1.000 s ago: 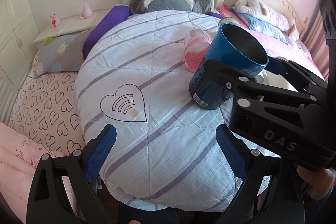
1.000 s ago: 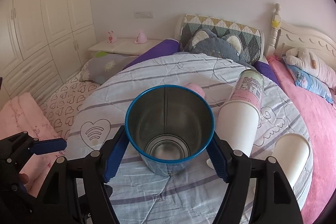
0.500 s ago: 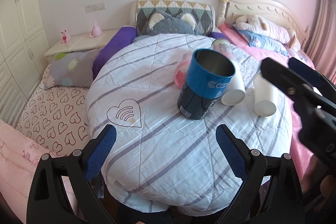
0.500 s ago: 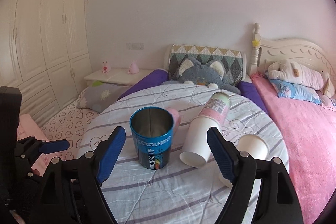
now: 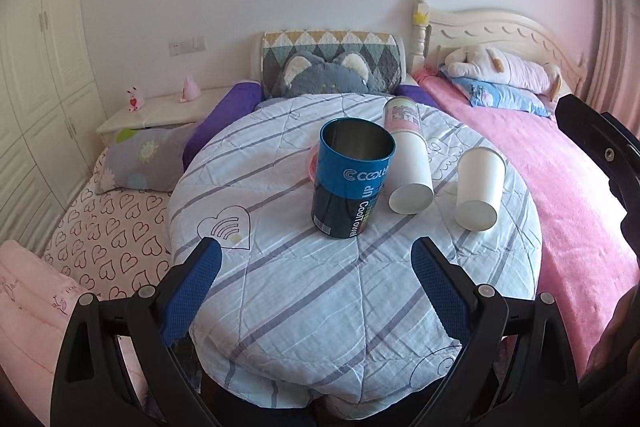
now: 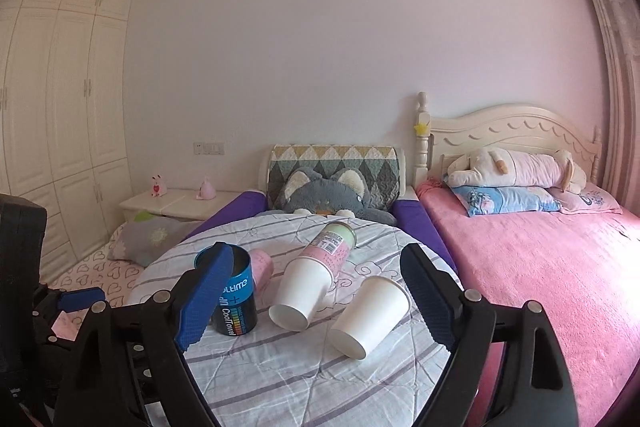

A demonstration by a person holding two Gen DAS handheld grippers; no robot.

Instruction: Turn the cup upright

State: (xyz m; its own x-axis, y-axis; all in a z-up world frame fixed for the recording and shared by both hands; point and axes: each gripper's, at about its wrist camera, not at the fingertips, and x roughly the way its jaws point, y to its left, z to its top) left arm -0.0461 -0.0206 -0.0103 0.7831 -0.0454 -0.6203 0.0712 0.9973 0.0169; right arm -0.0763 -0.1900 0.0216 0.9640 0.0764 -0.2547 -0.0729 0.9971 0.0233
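The left gripper [image 5: 316, 291] hangs low at the near edge of the round table [image 5: 320, 307], level, its blue-padded fingers [image 5: 192, 291] spread wide with nothing between them; the right gripper [image 6: 316, 303] sits higher and back from the table, also level, its fingers [image 6: 206, 295] wide apart and empty; in the left view part of the right gripper's black frame shows at the right edge, and in the right view the left one's body shows at the lower left.

The blue cup [image 5: 352, 179] stands upright on the striped cloth near the table's middle, mouth up, metal inside showing, free of both grippers; in the right view its left side is hidden behind the left finger pad.

Just behind the cup lies a small pink cup [image 6: 262, 267], mostly hidden by it; to its right a white paper cup [image 5: 410, 175] lies on its side, mouth toward the cameras, with a pink-and-green tube [image 6: 330, 243] running back from its base; whether the two are nested or merely touching I cannot tell; a second paper cup [image 5: 478, 183] lies on its side further right, apart from the first.

Beyond the table are a grey cat cushion [image 6: 324, 195], a pink bed [image 6: 540, 267] with a plush dog [image 6: 516, 167], and a nightstand [image 5: 160, 111] on the left.
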